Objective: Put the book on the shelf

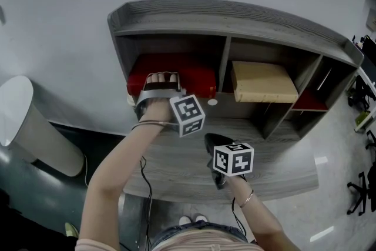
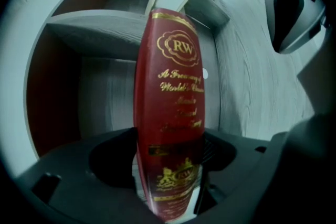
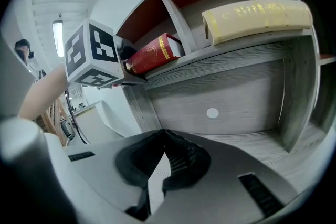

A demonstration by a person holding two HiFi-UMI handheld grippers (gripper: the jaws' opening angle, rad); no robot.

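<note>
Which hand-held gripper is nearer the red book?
Left. The left hand-held gripper has the red book between its jaws on the shelf; right hand-held gripper is lower, over the desk.

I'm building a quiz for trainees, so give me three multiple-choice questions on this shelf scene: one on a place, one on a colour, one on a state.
1. Where does the red book lie? A) left compartment of the shelf B) its middle compartment C) the floor
2. What colour is the book in the middle compartment? A) blue B) cream C) black
3. What is between the left tongs? A) nothing B) a mug C) the red book
Key: 1 A, it lies left of the divider; 2 B, its cover is pale cream; 3 C, the left gripper view shows its cover there.
</note>
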